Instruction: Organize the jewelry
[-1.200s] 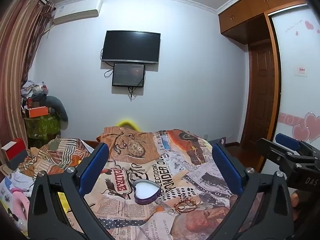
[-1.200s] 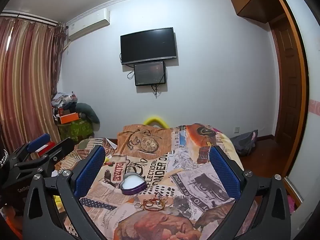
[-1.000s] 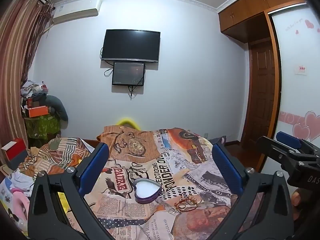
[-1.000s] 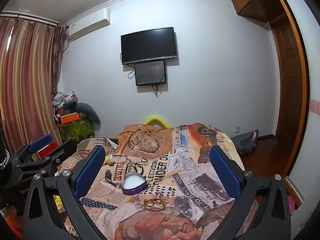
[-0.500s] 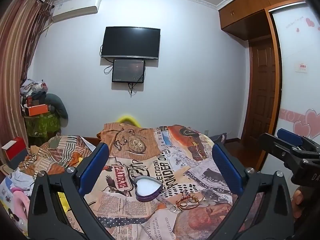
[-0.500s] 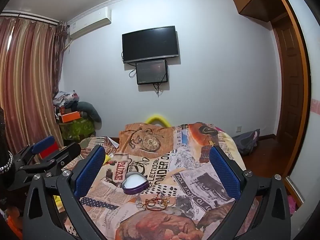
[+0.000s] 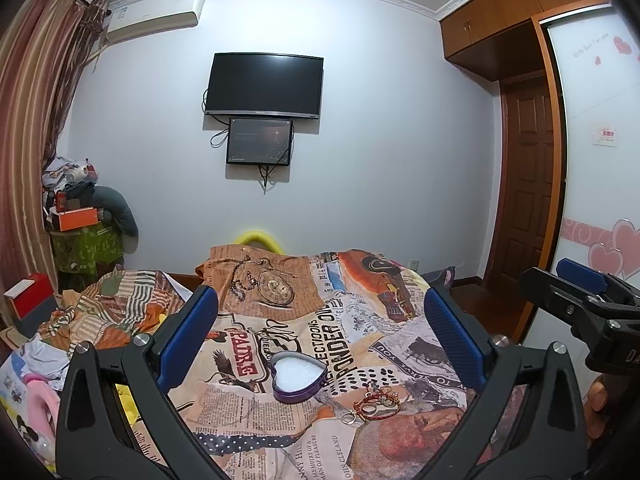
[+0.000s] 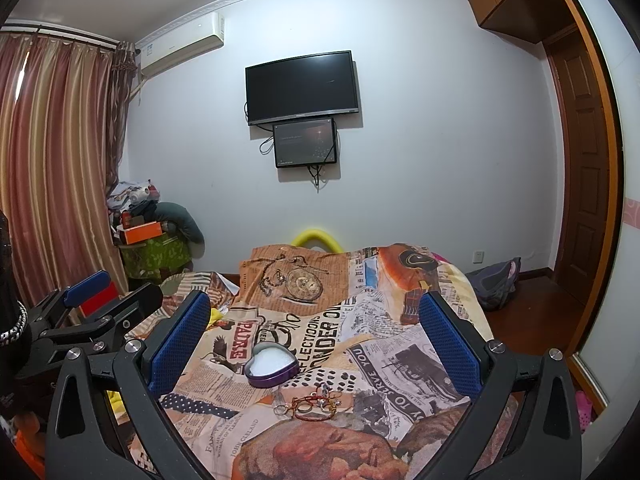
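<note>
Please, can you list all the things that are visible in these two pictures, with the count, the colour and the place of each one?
heart-shaped tin: one, purple with white lining, open, on the bed.
jewelry pile: one cluster, gold and red, rings and bracelets, beside the tin, nearer the cameras.
bedspread: one, newspaper print, orange and beige.
television: one, black, on the wall.
small screen: one, dark, under the television.
air conditioner: one, white, high on the wall.
curtain: striped, red-brown, left.
door: brown, right.
left gripper: blue pads, open, empty.
right gripper: blue pads, open, empty.
</note>
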